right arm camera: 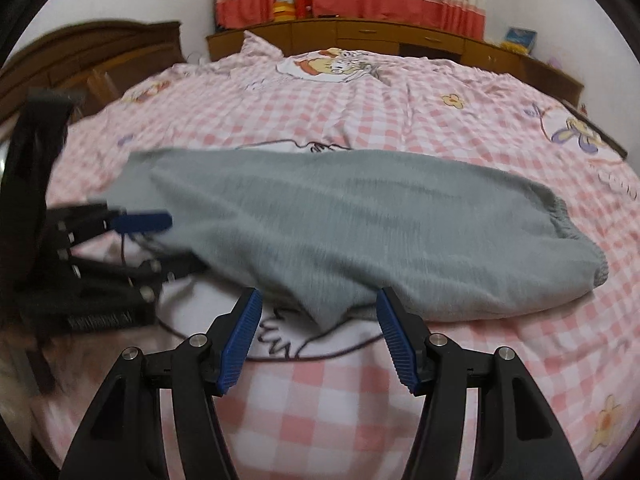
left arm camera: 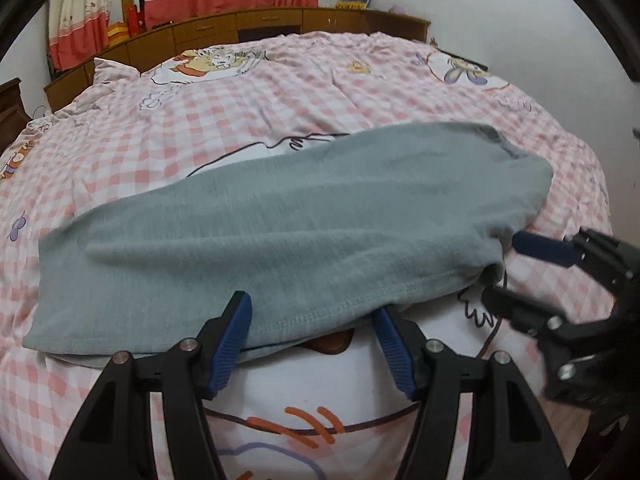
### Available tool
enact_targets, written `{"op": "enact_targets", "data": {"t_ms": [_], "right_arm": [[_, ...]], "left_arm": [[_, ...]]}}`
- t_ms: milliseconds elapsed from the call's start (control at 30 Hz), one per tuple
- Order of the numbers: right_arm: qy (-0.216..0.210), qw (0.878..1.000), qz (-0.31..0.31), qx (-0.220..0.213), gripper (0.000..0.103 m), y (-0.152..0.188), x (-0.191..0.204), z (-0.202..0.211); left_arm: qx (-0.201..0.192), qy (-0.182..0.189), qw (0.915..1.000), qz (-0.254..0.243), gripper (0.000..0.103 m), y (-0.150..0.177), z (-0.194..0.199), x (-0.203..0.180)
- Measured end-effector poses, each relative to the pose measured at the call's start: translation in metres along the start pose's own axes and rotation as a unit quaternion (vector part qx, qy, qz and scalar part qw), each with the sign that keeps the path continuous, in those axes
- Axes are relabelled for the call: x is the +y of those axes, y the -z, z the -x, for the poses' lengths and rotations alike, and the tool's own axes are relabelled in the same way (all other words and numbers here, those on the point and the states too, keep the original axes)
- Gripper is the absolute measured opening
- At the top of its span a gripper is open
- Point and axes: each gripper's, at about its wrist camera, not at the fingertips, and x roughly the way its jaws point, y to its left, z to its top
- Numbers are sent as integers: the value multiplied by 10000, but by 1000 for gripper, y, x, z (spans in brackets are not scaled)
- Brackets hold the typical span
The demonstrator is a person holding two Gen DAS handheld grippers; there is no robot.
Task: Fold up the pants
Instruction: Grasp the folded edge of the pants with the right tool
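Item: grey knitted cotton pants (left arm camera: 288, 232), folded lengthwise into one long band, laid across a bed with a pink-and-white checked cartoon-print cover (left arm camera: 248, 108), directly ahead of both tongs.

Left tongs (left arm camera: 312, 312): spread wide; the stitched hem is seen lying between the blue ribbed pads, unclamped.

Right tongs (right arm camera: 318, 302): spread wide, with a hanging fold of the pants between the tips; contact cannot be judged through the motion blur.

Background: brown wooden cabinets (right arm camera: 380, 36) beyond the bed.
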Motion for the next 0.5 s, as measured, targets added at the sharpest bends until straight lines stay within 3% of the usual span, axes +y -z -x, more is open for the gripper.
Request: {"op": "enact_targets", "data": {"t_ms": [167, 500], "right_arm": [[337, 9994, -113, 48, 61, 2, -3, -11], [631, 9959, -532, -381, 61, -15, -20, -3]], "left_arm": [[-136, 50, 9998, 107, 66, -1, 4, 3], [-275, 162, 9992, 243, 66, -4, 10, 8]]}}
